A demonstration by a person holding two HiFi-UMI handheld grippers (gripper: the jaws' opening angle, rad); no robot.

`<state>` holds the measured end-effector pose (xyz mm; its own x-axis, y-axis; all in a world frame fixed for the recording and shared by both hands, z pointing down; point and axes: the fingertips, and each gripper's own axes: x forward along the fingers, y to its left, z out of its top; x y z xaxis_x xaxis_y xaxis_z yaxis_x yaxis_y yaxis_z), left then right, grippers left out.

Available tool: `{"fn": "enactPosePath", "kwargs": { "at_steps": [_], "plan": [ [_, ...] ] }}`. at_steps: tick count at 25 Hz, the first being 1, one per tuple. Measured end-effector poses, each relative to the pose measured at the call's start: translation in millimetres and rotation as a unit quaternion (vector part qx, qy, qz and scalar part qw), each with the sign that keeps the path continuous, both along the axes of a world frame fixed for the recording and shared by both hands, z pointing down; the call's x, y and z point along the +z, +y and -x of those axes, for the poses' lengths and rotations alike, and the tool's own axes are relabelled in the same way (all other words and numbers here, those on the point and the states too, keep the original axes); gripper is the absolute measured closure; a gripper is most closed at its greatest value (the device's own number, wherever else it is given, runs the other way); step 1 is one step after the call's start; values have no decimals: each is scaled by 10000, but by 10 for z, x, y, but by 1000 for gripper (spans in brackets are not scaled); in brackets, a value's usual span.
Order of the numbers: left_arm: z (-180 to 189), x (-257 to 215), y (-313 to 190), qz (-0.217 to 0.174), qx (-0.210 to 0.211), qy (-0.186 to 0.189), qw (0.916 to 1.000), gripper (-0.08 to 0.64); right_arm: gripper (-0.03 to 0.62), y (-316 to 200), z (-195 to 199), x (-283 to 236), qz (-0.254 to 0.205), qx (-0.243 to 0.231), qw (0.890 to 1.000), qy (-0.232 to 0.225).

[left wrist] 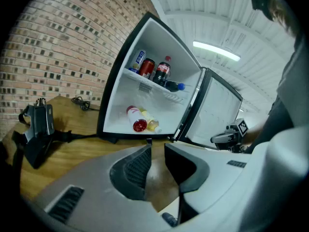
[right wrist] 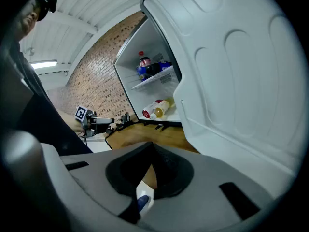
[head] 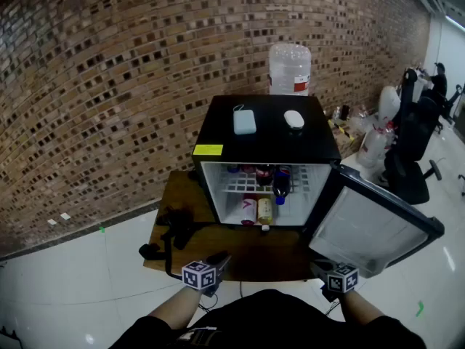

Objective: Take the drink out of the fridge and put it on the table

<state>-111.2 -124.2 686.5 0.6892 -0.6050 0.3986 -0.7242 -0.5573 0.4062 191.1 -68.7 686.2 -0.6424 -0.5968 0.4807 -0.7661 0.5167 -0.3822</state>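
Hovering empty: left gripper [left wrist: 157, 151] fingers slightly apart, right gripper [right wrist: 151, 149] fingers shut. Bottles [head: 265, 210] lie on the floor of the fridge [head: 218, 122], door open, fridge on desk [head: 240, 257]. Prob. light, rigid, slick plastic; grab mid-body.

A black strapped device [head: 173, 230] is lying at the table's [head: 254, 257] left edge, a pale blue box [head: 244, 121] and a white object [head: 293, 119] are sitting side by side on the fridge's [head: 218, 129] top, and a water jug [head: 290, 67] is standing behind.
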Motion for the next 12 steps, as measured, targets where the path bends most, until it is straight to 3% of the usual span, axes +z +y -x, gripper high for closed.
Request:
{"fn": "enactPosePath", "kwargs": {
  "at_steps": [2, 6, 12],
  "plan": [
    [-73, -74, -262, -87, 79, -96, 9999, 432, 580, -85, 59, -114, -223, -22, 9997, 36],
    [-222, -154, -724, -261, 187, -398, 9987, 423, 578, -322, 214, -349, -731, -42, 9972, 148],
    [-380, -68, -1376, 47, 20, -617, 9981, 351, 577, -597, 307, -506, -1067, -36, 9934, 421]
  ]
}}
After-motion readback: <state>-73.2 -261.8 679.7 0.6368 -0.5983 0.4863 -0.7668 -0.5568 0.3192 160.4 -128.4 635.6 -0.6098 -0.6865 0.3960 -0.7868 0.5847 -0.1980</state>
